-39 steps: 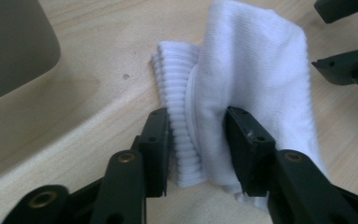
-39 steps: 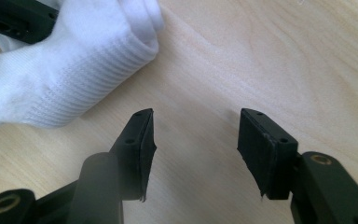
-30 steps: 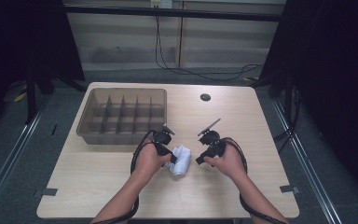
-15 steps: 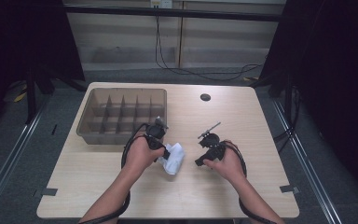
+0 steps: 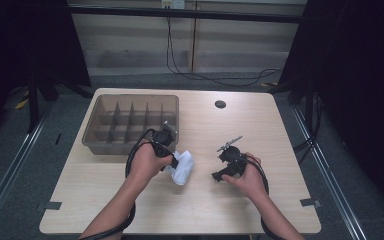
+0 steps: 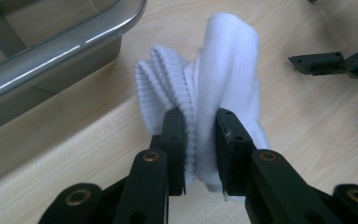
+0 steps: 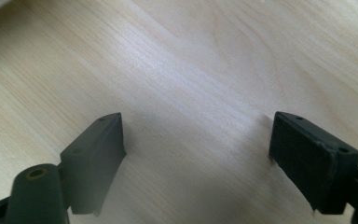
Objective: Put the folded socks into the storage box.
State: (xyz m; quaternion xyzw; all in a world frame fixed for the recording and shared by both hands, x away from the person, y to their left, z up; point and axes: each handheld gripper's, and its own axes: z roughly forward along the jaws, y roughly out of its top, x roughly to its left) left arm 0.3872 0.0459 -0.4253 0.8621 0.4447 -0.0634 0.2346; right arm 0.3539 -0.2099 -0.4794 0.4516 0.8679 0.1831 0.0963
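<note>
White sock [image 6: 223,74] is clamped by left hand-held gripper [image 6: 199,135] just beside tray [image 5: 130,122] edge; right hand-held gripper [image 7: 196,154], jaws just opened wide, nothing between, over bare table [image 5: 290,130].

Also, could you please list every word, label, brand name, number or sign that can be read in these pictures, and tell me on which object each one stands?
There is no readable text in these pictures.
White sock: ribbed knit, no print or label.
Divided tray: plain walls, no marking.
Left gripper and right gripper: black jaws with screws, no lettering.
Wooden table: bare grain, with a small dark round disc too small to show any sign.
</note>
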